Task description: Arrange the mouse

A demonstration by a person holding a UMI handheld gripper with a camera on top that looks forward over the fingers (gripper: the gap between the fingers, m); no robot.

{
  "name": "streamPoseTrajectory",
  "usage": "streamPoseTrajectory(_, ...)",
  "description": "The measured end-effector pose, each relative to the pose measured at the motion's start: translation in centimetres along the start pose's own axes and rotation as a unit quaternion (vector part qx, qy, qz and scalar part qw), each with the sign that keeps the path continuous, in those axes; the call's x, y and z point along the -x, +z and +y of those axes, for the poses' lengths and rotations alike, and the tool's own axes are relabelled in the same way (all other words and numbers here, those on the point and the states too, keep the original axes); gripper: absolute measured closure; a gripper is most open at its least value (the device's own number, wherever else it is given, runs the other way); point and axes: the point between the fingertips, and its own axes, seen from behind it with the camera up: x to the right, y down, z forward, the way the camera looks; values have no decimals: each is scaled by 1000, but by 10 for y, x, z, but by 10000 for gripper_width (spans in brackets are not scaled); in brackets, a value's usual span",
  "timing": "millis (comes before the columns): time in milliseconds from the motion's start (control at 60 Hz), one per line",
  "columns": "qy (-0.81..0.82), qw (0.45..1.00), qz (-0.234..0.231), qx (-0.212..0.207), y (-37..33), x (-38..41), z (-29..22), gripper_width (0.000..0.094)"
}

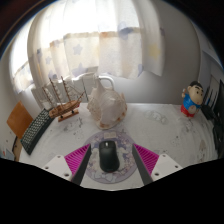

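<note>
A black computer mouse point(108, 155) lies on a round, pale patterned mouse mat point(110, 178) on the white table. My gripper point(111, 152) is open, with a finger at either side of the mouse. The pink pads point(78, 158) stand apart from the mouse, with a gap on both sides. The mouse rests on the mat between the fingers.
Just beyond the mat stands a clear glass jug point(103, 105). A model sailing ship point(62, 100) and a black keyboard point(36, 130) are at the left, with a wooden chair point(15, 120) beside them. A small cartoon figurine point(192, 99) stands at the right. Curtained windows are behind.
</note>
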Motion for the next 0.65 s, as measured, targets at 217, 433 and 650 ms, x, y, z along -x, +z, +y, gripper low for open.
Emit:
streamPoseTrajectory(217, 2, 999, 45, 9, -122, -43, -23, 83)
streamPoseTrajectory(433, 9, 997, 80, 14, -155, -83, -11, 85)
streamPoseTrajectory(650, 21, 995, 88, 28, -160, -94, 10, 87)
